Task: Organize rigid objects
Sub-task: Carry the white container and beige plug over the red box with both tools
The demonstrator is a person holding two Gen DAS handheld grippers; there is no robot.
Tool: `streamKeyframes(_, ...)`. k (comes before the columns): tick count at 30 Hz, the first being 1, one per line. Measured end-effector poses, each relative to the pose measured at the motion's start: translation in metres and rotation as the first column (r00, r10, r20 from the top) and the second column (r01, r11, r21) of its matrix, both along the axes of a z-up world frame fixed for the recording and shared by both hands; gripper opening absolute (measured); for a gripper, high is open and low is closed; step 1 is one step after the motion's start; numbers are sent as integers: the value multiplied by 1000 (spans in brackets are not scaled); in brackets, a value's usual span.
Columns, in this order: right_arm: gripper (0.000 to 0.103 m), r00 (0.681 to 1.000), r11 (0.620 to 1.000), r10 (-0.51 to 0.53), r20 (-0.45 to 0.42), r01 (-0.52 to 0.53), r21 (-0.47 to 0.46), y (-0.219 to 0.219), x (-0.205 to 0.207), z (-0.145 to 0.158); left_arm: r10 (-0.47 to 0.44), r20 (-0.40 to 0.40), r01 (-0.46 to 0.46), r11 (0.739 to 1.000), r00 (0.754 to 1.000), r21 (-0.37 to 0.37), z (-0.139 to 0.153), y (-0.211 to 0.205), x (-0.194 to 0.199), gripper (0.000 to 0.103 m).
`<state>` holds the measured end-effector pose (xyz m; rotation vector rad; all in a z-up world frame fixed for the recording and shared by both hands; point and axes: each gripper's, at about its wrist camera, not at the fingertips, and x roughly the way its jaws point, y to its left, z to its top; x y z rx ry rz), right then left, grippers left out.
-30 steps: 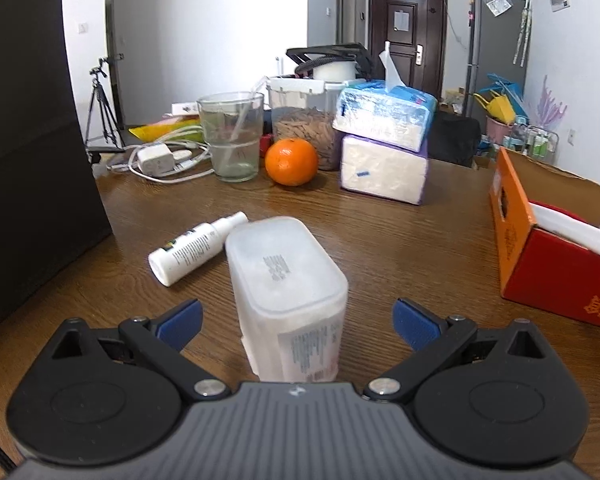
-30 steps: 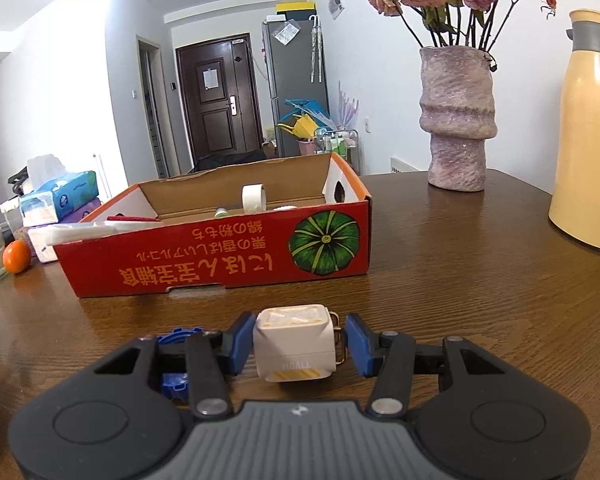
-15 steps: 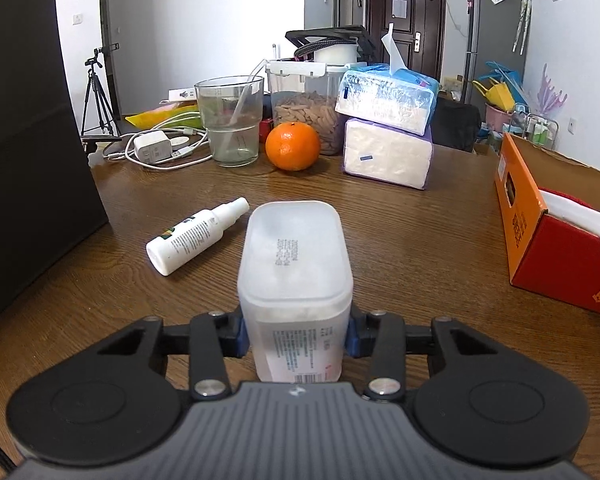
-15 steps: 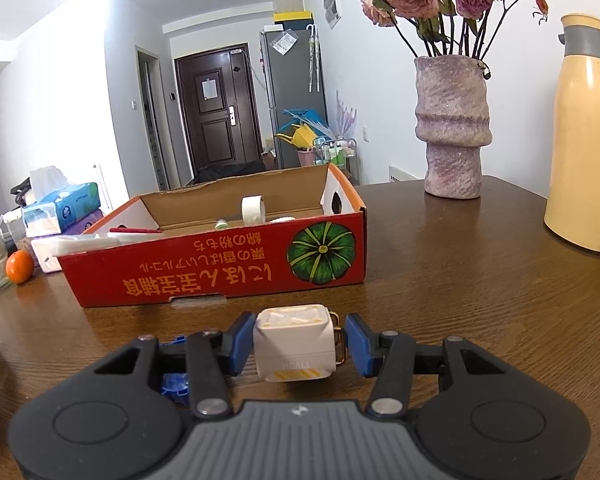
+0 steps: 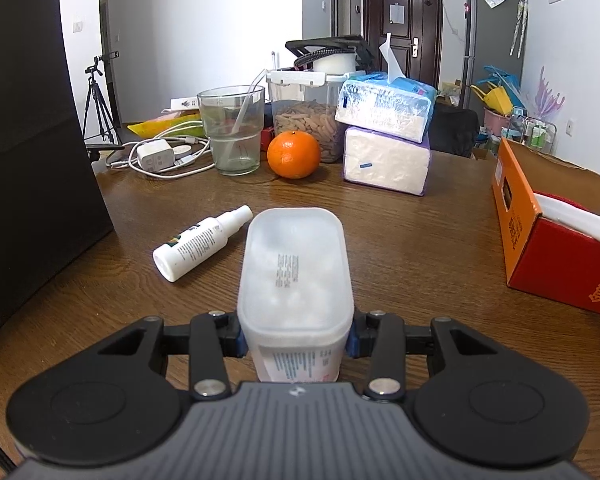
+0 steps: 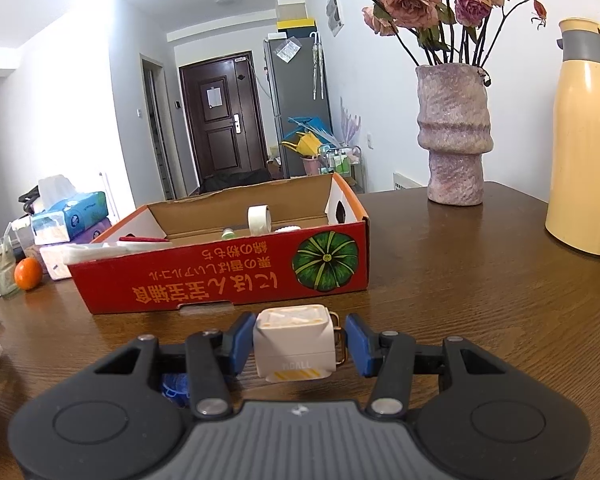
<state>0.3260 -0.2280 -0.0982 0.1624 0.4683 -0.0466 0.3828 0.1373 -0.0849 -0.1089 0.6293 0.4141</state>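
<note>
My left gripper [image 5: 296,340] is shut on a frosted white plastic container [image 5: 296,276], upright just above the wooden table. A white spray bottle [image 5: 202,242] lies on its side to its left. My right gripper [image 6: 296,346] is shut on a small white cube-shaped gadget [image 6: 294,340] with a yellow stripe and a metal ring. The red and orange cardboard box [image 6: 228,276] stands straight ahead of it, holding a tape roll [image 6: 259,219] and other items. The box also shows at the right of the left wrist view [image 5: 556,256].
At the back of the table stand a glass of water [image 5: 234,128], an orange [image 5: 293,154], a food container [image 5: 306,120], stacked tissue packs [image 5: 386,136] and a charger with cables [image 5: 156,156]. A vase of flowers [image 6: 454,136] and a yellow thermos [image 6: 588,140] stand right. A blue object [image 6: 174,386] lies under the right gripper.
My left gripper closed on the white container and lifted it slightly. My right gripper kept hold of the white cube and rose a little toward the box.
</note>
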Motion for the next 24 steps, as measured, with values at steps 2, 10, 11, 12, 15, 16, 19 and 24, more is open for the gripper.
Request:
streamKeyframes(2,49,1000,1000,2,3,-2,2,0,-1,1,1,7,-1,1000,1000,1,2,-1,-2,43)
streamKeyframes(10,49,1000,1000,6,21,-6,15,-1,-9,4,-27,61,25,999,998,26,13,-12,-18,42)
streamKeyframes(11,49,1000,1000,7,22,-7,17,-1,-10,5,-33,68,31,999,997,29,15,-14,-21,42)
streamKeyframes(12,49,1000,1000,8,25,-8,18,-1,-11,5,-39,75,37,999,996,33,16,-16,-23,42)
streamKeyframes(15,49,999,1000,11,32,-11,21,-1,-13,6,-55,94,51,998,994,43,20,-24,-31,42)
streamKeyframes(16,49,999,1000,12,34,-13,22,-1,-14,7,-61,102,56,997,993,48,21,-27,-34,42)
streamKeyframes(19,49,999,1000,16,42,-17,26,-1,-17,8,-76,128,70,996,989,54,26,-35,-44,42)
streamKeyframes(24,49,998,999,23,53,-25,32,0,-21,10,-104,174,93,993,979,68,34,-50,-60,42)
